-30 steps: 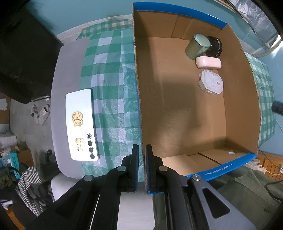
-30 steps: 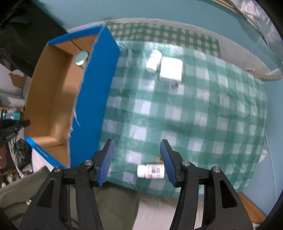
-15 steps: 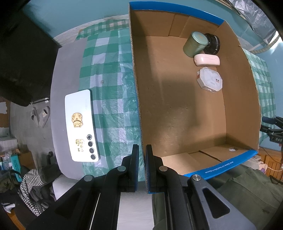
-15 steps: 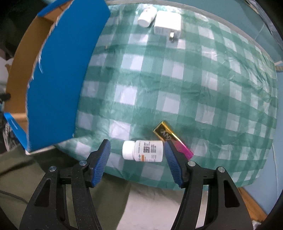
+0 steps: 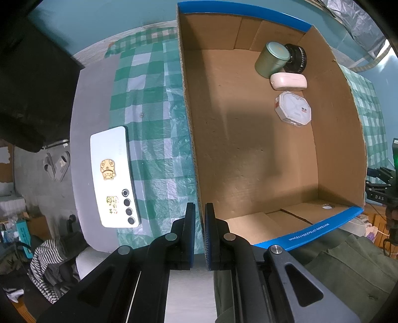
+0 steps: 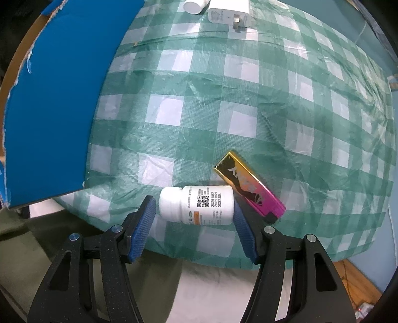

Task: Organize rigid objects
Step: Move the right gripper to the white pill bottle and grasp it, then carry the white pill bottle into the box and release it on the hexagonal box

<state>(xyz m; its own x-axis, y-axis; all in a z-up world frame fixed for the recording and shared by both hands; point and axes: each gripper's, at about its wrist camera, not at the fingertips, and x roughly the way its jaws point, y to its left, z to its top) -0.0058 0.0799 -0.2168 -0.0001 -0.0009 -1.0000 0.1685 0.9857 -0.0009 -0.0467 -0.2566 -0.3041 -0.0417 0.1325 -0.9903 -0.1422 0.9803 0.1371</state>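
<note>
**Right gripper straddles the pill bottle; left pinches the box wall**

The right gripper point(image 6: 194, 211) is spread wide, its blue pads on either side of a white bottle point(image 6: 199, 205) that lies on its side near the front edge of the checked cloth point(image 6: 248, 104). The cap end faces the left pad with a small gap; the right pad sits at the bottle's base, and contact there cannot be told. A gold-and-pink bar point(image 6: 248, 183) lies tilted just beside the bottle, touching or nearly touching its base end. At the far edge of the cloth, a second white bottle point(image 6: 195, 4) lies next to a white charger point(image 6: 227, 12).

The left gripper point(image 5: 198, 216) is pressed nearly together, pinching the left wall of the box point(image 5: 189, 124) near its front corner. Inside the box, in the far right corner, sit a green tin point(image 5: 271, 59), a black lens point(image 5: 297, 58), a pink case point(image 5: 288, 81) and a white octagonal box point(image 5: 293, 109). A phone point(image 5: 113, 176) lies face down outside the box, on the left.
</note>
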